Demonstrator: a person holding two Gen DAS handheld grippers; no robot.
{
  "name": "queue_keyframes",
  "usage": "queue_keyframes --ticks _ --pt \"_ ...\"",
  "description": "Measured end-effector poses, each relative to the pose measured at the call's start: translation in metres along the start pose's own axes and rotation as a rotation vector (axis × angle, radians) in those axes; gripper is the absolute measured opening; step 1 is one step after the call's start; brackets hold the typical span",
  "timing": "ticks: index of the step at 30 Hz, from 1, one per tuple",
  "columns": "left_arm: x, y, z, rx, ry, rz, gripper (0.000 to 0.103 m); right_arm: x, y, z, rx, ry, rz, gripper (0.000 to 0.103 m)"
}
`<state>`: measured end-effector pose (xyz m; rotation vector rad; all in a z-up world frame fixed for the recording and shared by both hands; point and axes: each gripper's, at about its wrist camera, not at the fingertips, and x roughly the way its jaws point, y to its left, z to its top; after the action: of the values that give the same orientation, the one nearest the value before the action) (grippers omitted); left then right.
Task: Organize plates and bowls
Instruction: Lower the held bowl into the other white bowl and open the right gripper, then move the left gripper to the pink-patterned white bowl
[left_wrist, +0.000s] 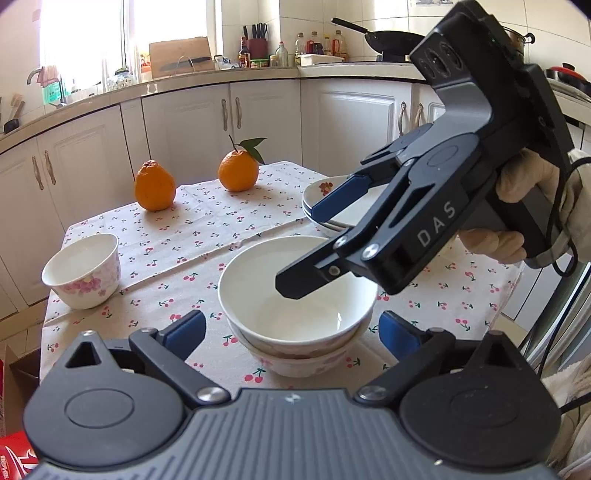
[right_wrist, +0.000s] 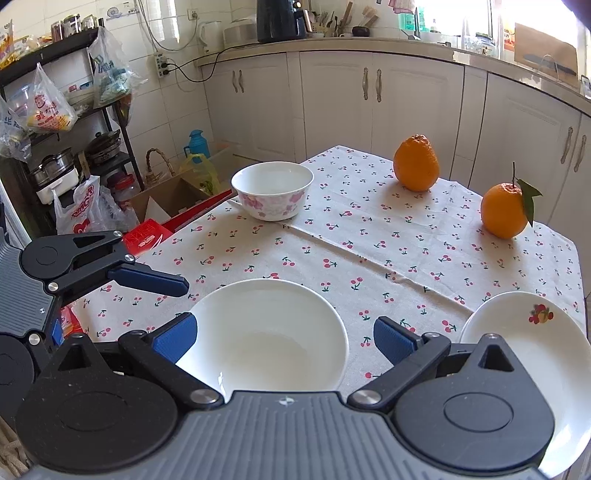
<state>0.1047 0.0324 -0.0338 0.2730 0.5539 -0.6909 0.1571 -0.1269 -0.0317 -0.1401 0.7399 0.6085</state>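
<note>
The left gripper has its jaws spread wide on either side of two stacked bowls on the cherry-print tablecloth, touching neither. The right gripper, also spread, hangs above the top bowl with one finger over its hollow. A flowered bowl stands apart near the table edge, stacked plates lie beside the bowls, and two oranges sit beyond.
</note>
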Motion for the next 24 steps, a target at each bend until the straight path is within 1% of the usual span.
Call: queue_keyframes --ticks 3,8,17,24 --pt "-0.008 0.004 -0.002 -0.007 -0.011 0.008 0.1 -0.002 0.004 0.002 -0.007 -0.007 -0.012 0.103" --pt "-0.023 0.018 -0.006 -0.055 -0.028 0.028 0.101 -0.003 0.013 0.008 -0.014 -0.019 -0.036 0.103" --pt "-0.052 0.057 -0.017 -0.118 -0.08 0.164 0.101 0.007 0.04 0.021 -0.077 -0.01 -0.075 0.103" --pt "-0.066 0.095 -0.024 -0.189 -0.109 0.23 0.101 0.022 0.062 0.039 -0.121 -0.01 -0.086 0.103"
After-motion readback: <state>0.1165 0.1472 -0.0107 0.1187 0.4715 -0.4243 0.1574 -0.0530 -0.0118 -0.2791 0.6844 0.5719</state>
